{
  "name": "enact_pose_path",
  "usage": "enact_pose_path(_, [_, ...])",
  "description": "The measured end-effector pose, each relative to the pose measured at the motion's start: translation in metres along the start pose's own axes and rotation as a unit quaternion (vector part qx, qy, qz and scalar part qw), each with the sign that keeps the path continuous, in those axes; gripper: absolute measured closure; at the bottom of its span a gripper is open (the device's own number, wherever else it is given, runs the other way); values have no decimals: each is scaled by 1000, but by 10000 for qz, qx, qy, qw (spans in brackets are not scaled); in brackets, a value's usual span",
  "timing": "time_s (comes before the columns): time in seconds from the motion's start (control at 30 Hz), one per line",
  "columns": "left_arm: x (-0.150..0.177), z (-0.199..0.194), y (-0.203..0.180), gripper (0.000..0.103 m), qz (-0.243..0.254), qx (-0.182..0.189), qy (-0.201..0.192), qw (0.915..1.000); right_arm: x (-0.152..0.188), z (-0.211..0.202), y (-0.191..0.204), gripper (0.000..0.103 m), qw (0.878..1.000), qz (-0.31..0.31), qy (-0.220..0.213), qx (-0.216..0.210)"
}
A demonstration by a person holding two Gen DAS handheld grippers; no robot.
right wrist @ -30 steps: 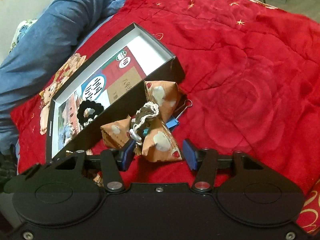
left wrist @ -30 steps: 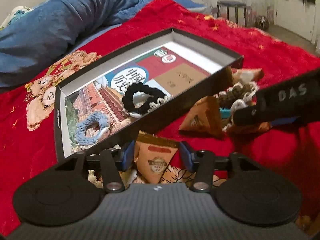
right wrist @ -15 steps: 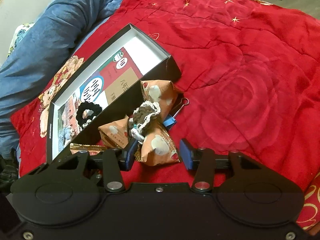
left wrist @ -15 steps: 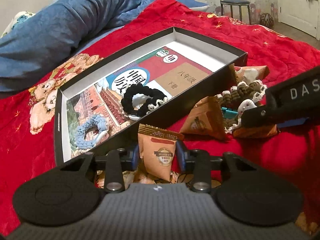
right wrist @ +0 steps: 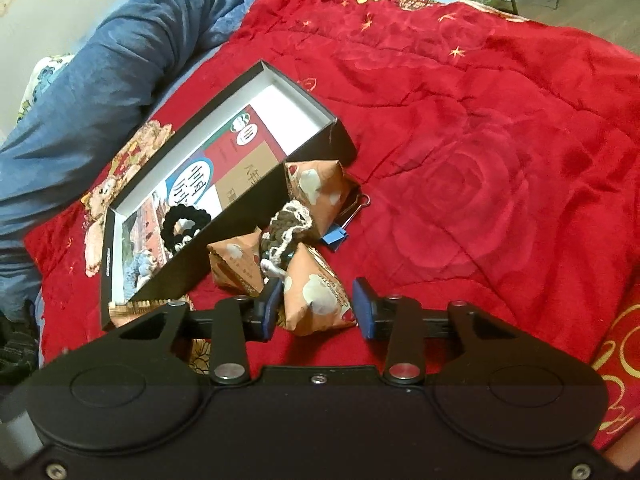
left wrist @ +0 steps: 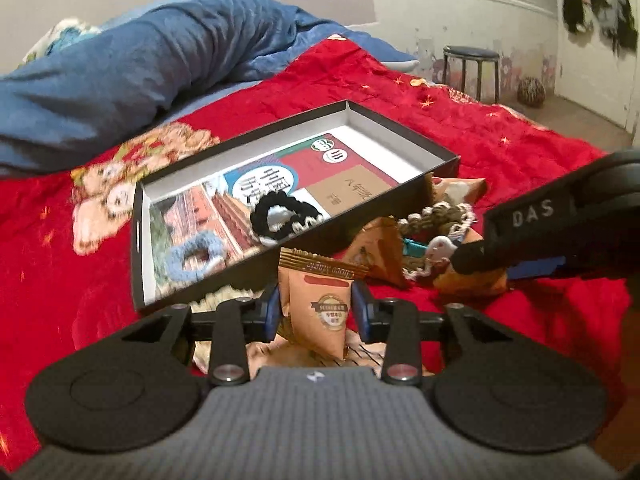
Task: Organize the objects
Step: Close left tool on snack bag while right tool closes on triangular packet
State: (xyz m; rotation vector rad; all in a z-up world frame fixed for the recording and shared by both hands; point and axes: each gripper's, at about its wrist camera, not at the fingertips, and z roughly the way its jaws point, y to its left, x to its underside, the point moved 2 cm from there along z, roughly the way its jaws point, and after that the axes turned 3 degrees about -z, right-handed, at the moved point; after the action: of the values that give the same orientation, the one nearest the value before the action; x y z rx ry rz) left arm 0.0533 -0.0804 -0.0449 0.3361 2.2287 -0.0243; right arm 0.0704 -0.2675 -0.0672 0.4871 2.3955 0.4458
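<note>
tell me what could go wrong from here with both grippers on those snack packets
1. The left gripper pinches its snack packet by the sides only; the soft pouch could crumple or slip out on the way to the box.
2. The right gripper brackets another packet with the brown scrunchie draped against it, so lifting may drag the scrunchie along.
3. The grippers work close together beside the box wall and could bump.

Bed under a red quilt

A black box lies on it at left; just right of it, orange snack packets and a blue binder clip. A blue duvet is heaped far left.
</note>
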Motion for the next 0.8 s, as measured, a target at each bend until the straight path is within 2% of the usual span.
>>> enact_pose_path(0.23, [16,-19,-13,63,-217,-187,56,9996,4,-21,-4,68,9997,39,-196,-137])
enact_pose_path(0.33, [17,-26,-3,63,-717,-155,-16,9973,8,-35,-8,68,9990,75,-349,-253])
enact_pose_path(0.37, [16,-29,-1,63,-760,-247,-109,9967,10,-40,-10,68,9987,99,-396,-290])
enact_pose_path(0.43, [15,-34,-5,63,-593,-506,-346,9964,14,-49,-15,68,9978,192,-486,-409])
enact_pose_path(0.53, [14,-37,-15,63,-302,-442,-482,9974,20,-61,-19,69,9950,229,-679,-701])
enact_pose_path(0.67, [16,-39,-32,63,166,-600,-581,9964,27,-78,-14,69,9877,11,-1151,-1057])
enact_pose_path(0.8, [16,-44,-35,63,259,-603,-709,9953,28,-85,-11,68,9828,-66,-1341,-1264])
